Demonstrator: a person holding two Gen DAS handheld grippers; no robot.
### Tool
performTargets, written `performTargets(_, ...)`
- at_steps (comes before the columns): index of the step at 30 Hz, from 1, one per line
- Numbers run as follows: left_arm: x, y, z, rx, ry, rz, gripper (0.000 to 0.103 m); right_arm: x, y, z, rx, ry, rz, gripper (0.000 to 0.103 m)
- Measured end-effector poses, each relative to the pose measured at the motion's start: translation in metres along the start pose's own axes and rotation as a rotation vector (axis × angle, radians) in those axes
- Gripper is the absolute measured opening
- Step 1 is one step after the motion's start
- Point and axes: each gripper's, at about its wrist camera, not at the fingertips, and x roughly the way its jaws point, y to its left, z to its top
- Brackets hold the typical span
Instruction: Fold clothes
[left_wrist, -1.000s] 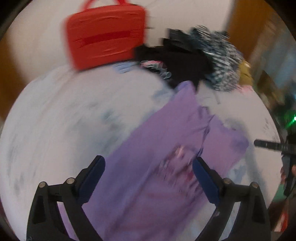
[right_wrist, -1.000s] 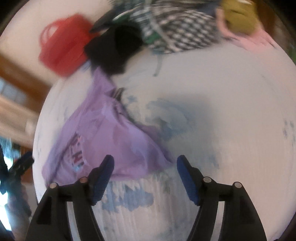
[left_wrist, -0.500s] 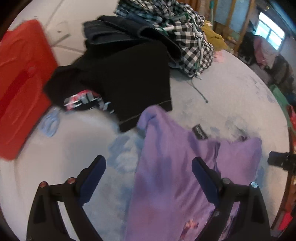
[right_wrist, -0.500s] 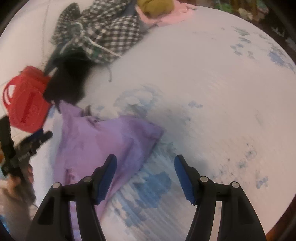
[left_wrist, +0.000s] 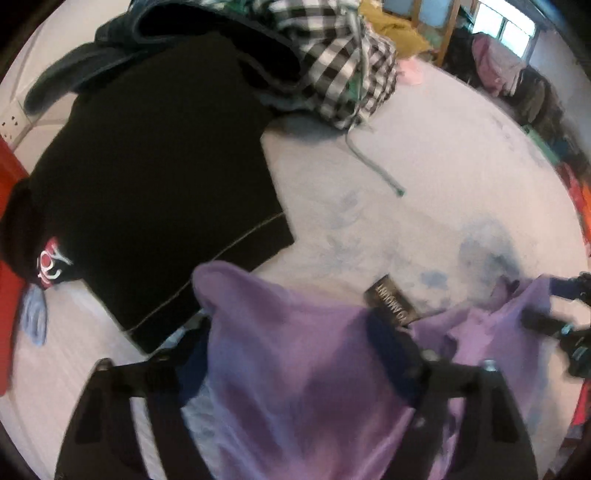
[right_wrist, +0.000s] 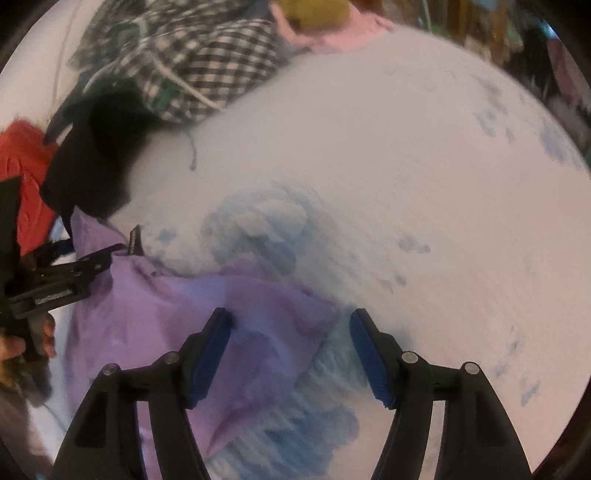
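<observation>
**Purple garment being taken up at two shoulder points for folding**

Item: purple garment (left_wrist: 295, 350), lying on the pale blue-blotched table (right_wrist: 406, 184), collar label turned outward just ahead of the left tongs.

Left tongs (left_wrist: 291, 354): jaws closing, a raised fold of the purple cloth sitting between them; whether the pads are already pinching is not showing, since the cloth is draping over both. Judged to be taking the near shoulder so the top edge can be lifted evenly.

Right tongs (right_wrist: 290, 354): jaws standing apart, straddling the garment's outer corner; cloth is lying between them, the left pad touching or just beside it, the right pad over bare table. Nothing is being gripped. Likely lining up on the opposite corner, so both ends are rising together.

Other stock: black shirt (left_wrist: 147, 166) lying flat just beyond the left tongs, touching the purple cloth; checked garment (left_wrist: 343, 74) heaped farther off; red case (right_wrist: 22, 177) beyond the left tongs, at the side, seemingly waiting their turn
</observation>
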Motion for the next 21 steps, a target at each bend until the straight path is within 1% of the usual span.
performTargets(1,-0.001,-0.002,0.000,-0.005,0.005,-0.005,0.047,0.003,0.010,-0.002,-0.064,-0.003,-0.036,0.068)
performTargets(2,-0.003,-0.003,0.001,-0.010,0.010,-0.010,0.023,0.005,0.018,-0.004,-0.122,-0.011,-0.061,0.060)
performTargets(3,-0.004,-0.005,0.001,-0.012,0.014,-0.007,0.017,0.006,0.026,-0.007,-0.176,-0.022,-0.077,0.044)
performTargets(4,-0.006,-0.008,0.001,-0.004,0.015,0.021,0.015,0.006,0.032,-0.010,-0.213,-0.028,-0.072,0.023)
performTargets(5,-0.009,-0.010,-0.001,0.005,0.016,0.056,0.014,0.006,0.036,-0.012,-0.237,-0.029,-0.049,0.013)
performTargets(6,-0.019,-0.010,-0.008,0.006,0.007,0.071,0.014,0.006,0.039,-0.013,-0.248,-0.024,-0.021,0.010)
performTargets(7,-0.034,-0.007,-0.017,0.003,-0.016,0.067,0.014,0.006,0.037,-0.013,-0.238,-0.017,0.030,0.010)
performTargets(10,-0.081,0.004,-0.045,-0.005,-0.083,0.058,0.013,-0.014,0.027,-0.018,-0.178,-0.019,0.260,0.010)
performTargets(12,-0.112,0.011,-0.065,-0.008,-0.127,0.055,0.013,-0.044,0.031,-0.033,-0.203,-0.056,0.378,0.010)
performTargets(14,-0.145,0.021,-0.095,0.006,-0.166,0.073,0.013,-0.075,0.039,-0.053,-0.246,-0.096,0.480,0.010)
performTargets(15,-0.161,0.026,-0.110,0.017,-0.189,0.074,0.013,-0.090,0.046,-0.067,-0.275,-0.109,0.511,0.010)
performTargets(17,-0.191,0.037,-0.154,0.029,-0.227,0.073,0.013,-0.115,0.065,-0.100,-0.334,-0.133,0.550,0.010)
performTargets(19,-0.214,0.048,-0.195,0.030,-0.249,0.076,0.013,-0.134,0.087,-0.137,-0.369,-0.144,0.559,0.010)
performTargets(21,-0.229,0.054,-0.242,0.030,-0.248,0.085,0.013,-0.147,0.108,-0.182,-0.394,-0.143,0.564,0.010)
